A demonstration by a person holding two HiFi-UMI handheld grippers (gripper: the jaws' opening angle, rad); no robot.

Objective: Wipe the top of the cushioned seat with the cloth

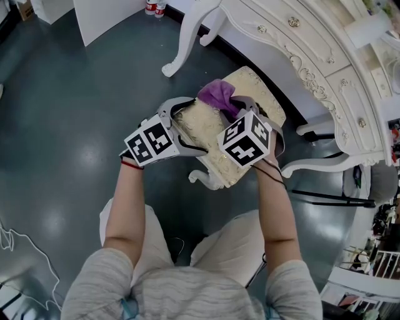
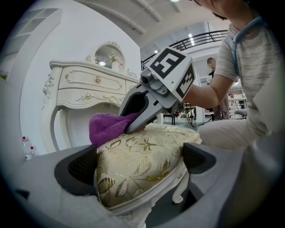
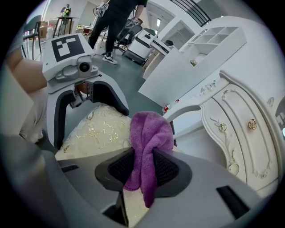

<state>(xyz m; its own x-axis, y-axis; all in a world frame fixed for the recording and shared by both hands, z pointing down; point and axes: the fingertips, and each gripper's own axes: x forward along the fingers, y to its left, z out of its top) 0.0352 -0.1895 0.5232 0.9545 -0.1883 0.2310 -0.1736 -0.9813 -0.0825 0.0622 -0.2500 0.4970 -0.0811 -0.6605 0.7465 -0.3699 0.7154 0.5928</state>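
Note:
The cushioned seat point(image 1: 253, 84) is a small stool with cream and gold floral fabric and white carved legs. A purple cloth point(image 1: 215, 95) lies bunched on its far part. My right gripper point(image 1: 230, 105) is shut on that cloth, which hangs between its pads point(image 3: 143, 167) and rests on the cushion point(image 3: 98, 131). My left gripper point(image 1: 195, 125) clamps the near left side of the seat. Its pads press the cushion point(image 2: 142, 151) from both sides. From the left gripper view, the right gripper point(image 2: 132, 123) presses the cloth point(image 2: 107, 127) onto the seat top.
A white ornate dressing table point(image 1: 325, 69) stands just beyond the stool, one carved leg point(image 1: 187, 44) near the seat. My knees are close below the stool. Dark floor point(image 1: 69, 119) lies to the left, and two bottles point(image 1: 155, 7) stand far off. People point(image 3: 113, 18) are in the background.

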